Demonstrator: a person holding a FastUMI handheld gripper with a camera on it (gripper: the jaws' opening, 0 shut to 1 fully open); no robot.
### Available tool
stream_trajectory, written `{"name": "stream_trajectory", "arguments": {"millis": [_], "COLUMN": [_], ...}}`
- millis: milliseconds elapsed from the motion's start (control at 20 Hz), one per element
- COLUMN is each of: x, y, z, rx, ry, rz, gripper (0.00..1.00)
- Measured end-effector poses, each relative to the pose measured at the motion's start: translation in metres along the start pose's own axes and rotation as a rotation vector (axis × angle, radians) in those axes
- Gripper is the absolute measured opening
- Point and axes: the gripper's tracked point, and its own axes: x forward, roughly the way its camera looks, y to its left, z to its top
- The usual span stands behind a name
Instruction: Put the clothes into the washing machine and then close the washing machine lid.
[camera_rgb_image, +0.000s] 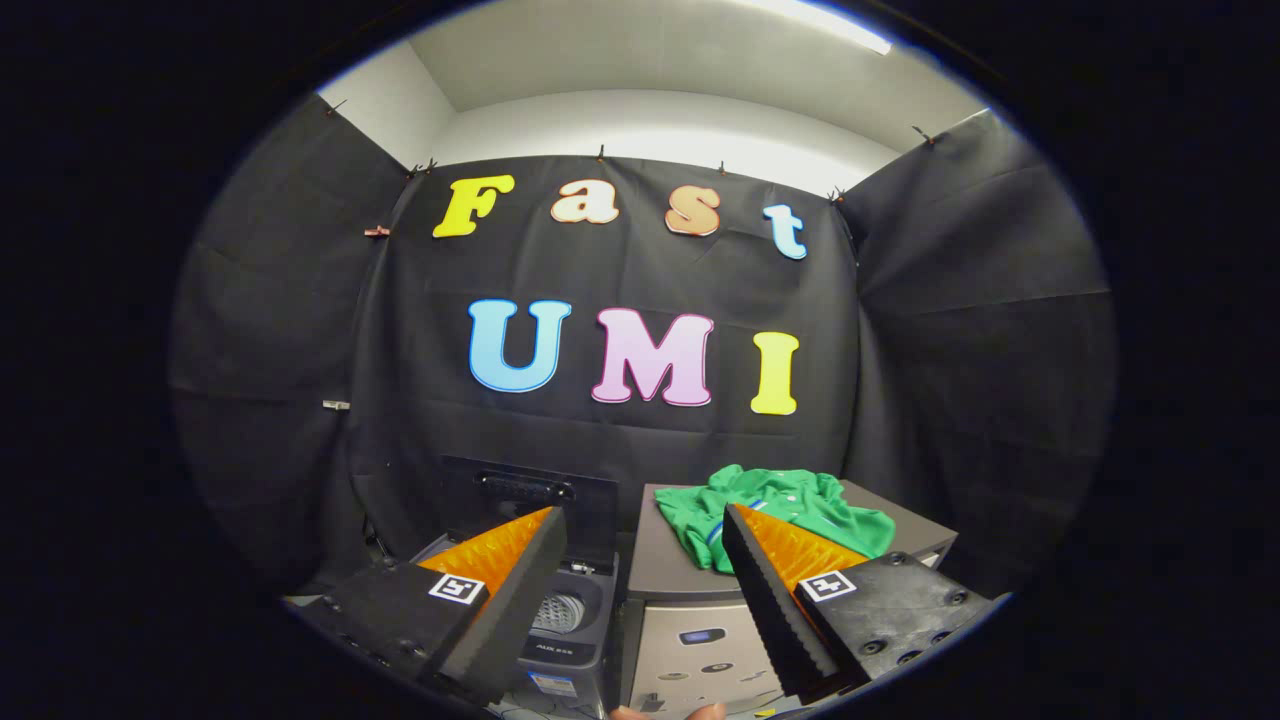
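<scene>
A crumpled green garment (790, 510) with a blue and white stripe lies on top of a grey box-like appliance (665, 560), just beyond my right finger (775, 590). Left of that box stands a small washing machine (565, 620) with its dark lid (530, 500) raised upright, and the perforated drum (560, 610) shows inside, partly behind my left finger (510, 590). My gripper (645, 525) is open, held above and in front of both machines, with nothing between its fingers.
Black cloth walls close the booth behind and on both sides of the machines. The grey appliance's pale front panel (700, 650) faces me below the fingers. A fingertip of the person's hand (665, 712) shows between the gripper's fingers at the bottom.
</scene>
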Motion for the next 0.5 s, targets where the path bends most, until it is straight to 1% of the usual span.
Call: {"name": "stream_trajectory", "arguments": {"millis": [350, 500], "x": [0.119, 0.176], "y": [0.079, 0.106], "z": [-0.033, -0.042], "rx": [0.044, 0.041], "ry": [0.062, 0.069], "rz": [0.101, 0.117], "gripper": [0.98, 0.99]}}
